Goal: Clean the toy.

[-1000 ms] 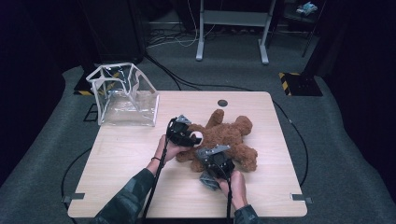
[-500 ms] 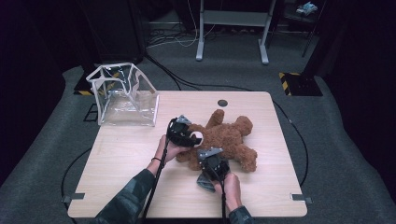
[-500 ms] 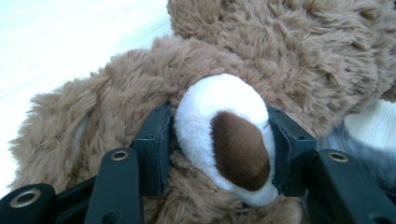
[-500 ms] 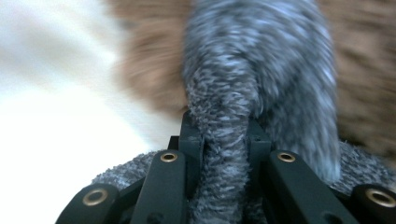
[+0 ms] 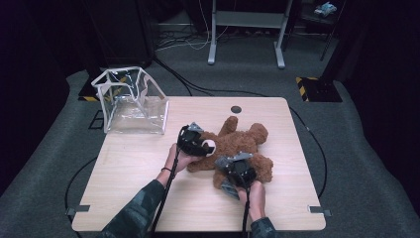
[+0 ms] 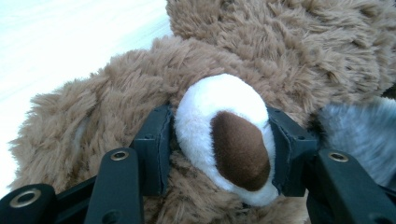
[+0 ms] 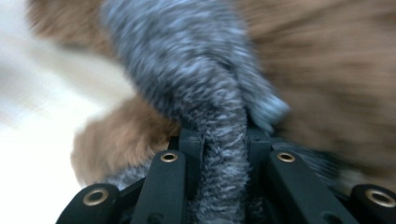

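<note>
A brown teddy bear (image 5: 245, 141) lies on the wooden table (image 5: 143, 173). My left gripper (image 5: 195, 142) is at its head. In the left gripper view that gripper (image 6: 219, 144) is shut on the bear's white muzzle (image 6: 219, 112) with the dark brown nose, one pad on each side. My right gripper (image 5: 238, 171) sits over the bear's lower body. In the right gripper view, which is blurred, the gripper (image 7: 223, 144) is shut on a strip of grey knitted scarf (image 7: 196, 79) that runs up over the brown fur (image 7: 336, 70).
A clear plastic bag with white edging (image 5: 131, 101) stands open at the table's back left corner. A small dark round hole (image 5: 236, 109) sits near the far edge. Cables trail from both grippers over the near edge.
The right gripper dipped toward the near edge, then came back up and a little right, still gripping the grey scarf. The left gripper and the bear's head kept still.
</note>
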`<state>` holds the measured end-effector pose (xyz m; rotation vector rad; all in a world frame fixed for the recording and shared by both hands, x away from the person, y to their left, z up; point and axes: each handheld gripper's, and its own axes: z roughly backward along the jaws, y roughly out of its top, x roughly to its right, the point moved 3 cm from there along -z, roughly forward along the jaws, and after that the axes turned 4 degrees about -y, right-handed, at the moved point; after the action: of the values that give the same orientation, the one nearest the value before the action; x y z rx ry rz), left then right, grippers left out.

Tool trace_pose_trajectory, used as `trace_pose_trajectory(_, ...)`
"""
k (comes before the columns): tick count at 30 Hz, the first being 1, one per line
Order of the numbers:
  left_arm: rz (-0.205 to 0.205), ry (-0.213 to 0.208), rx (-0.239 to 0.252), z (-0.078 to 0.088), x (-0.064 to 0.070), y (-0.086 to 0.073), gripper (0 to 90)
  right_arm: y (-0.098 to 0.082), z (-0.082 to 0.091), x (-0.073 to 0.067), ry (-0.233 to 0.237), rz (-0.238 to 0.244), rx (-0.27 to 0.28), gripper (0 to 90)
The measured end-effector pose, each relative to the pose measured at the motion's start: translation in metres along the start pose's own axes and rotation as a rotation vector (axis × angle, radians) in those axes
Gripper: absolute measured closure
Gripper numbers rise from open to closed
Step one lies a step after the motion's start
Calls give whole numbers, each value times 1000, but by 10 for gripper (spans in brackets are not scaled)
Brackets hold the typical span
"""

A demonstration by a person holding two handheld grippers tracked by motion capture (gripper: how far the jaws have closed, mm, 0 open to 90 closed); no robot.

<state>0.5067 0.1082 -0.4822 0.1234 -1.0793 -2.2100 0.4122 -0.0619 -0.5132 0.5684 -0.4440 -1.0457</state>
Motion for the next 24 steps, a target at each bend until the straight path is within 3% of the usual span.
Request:
trace_pose_trajectory(2, 3, 0, 0, 0, 0, 0, 478, -2, -6, -20, 72, 27, -13, 758)
trace_pose_trajectory(5, 0, -2, -3, 0, 0, 0, 478, -1, -8, -42, 118, 124, -16, 758)
trace_pose_trajectory(6, 3, -2, -1, 0, 0, 0, 478, 0, -6, -44, 142, 136, -21, 758)
trace_pose_trajectory(8, 2, -6, -3, 1, -1, 0, 478, 2, -1, -39, 146, 130, -12, 757)
trace_pose_trajectory(9, 7, -8, 2, 0, 0, 0, 478, 4, 4, -33, 127, 112, 9, 756)
trace_pose_trajectory(13, -4, -9, 7, 0, -1, 0, 478, 11, 21, 3, -61, 6, 68, 753)
trace_pose_trajectory(15, -11, -11, 4, -1, -1, 0, 478, 10, 18, 13, -48, -23, 78, 751)
trace_pose_trajectory(17, -11, -16, 1, -1, -1, 0, 478, 8, 11, 13, -81, -7, 59, 753)
trace_pose_trajectory(19, -20, -17, -3, 0, -2, 0, 479, 5, 12, 15, -85, -17, 51, 753)
trace_pose_trajectory(23, -14, -27, -3, 0, -2, 0, 480, -10, 20, 32, -185, -32, 30, 755)
trace_pose_trajectory(24, -10, -30, -3, 0, -2, 0, 480, -16, 22, 40, -209, -56, 23, 756)
